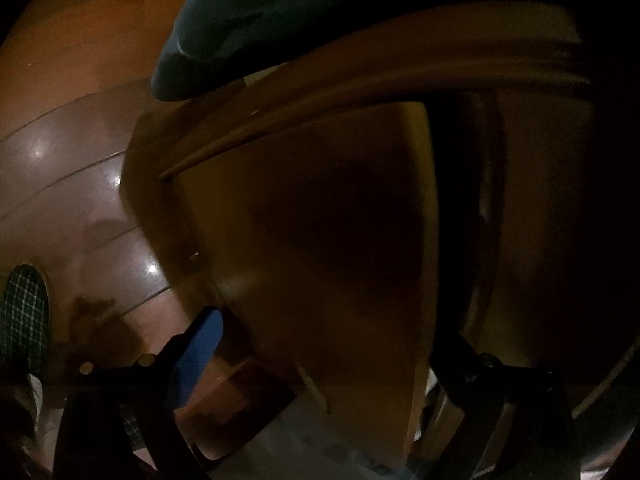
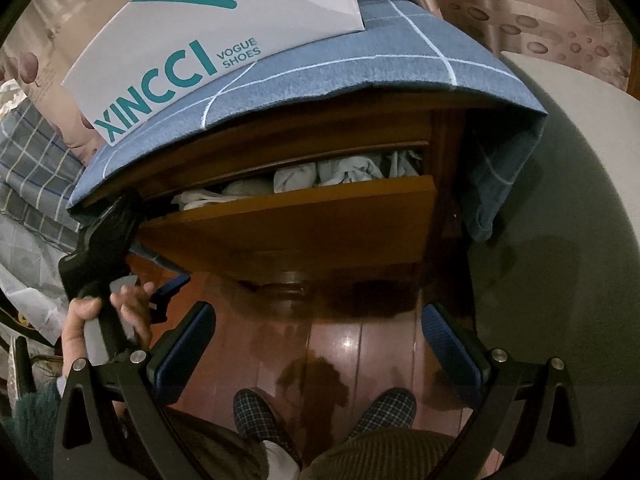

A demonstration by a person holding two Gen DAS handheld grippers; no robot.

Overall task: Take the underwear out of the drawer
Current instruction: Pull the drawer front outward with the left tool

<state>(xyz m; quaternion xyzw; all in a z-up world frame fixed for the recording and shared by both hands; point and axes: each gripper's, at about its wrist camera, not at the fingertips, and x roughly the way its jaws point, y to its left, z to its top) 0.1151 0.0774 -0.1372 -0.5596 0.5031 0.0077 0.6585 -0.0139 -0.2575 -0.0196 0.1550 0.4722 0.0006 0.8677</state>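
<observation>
The underwear [image 2: 320, 178] lies as a heap of pale, crumpled cloth inside the drawer [image 2: 288, 224], which stands pulled partway out of a wooden nightstand [image 2: 440, 136]; only a narrow gap shows above the drawer front. A blue checked cloth [image 2: 360, 76] drapes over the nightstand's top and hangs close over that gap, with a white shoe box [image 2: 200, 32] resting on it.

The left gripper [image 2: 120, 216] sits at the drawer's left front corner, its jaws spread wide and grasping nothing; its own view is filled by dark wood at close range. The right gripper [image 2: 320, 340] hangs back over the floor [image 2: 360, 332], jaws likewise released and empty.

The opening looks too tight for a clean reach, so the step probably calls for drawing the drawer out further first. Then one gripper should come in from above, under the hanging cloth, and pinch a single raised fold rather than the whole heap, lifting straight up to avoid snagging the drawer front.
</observation>
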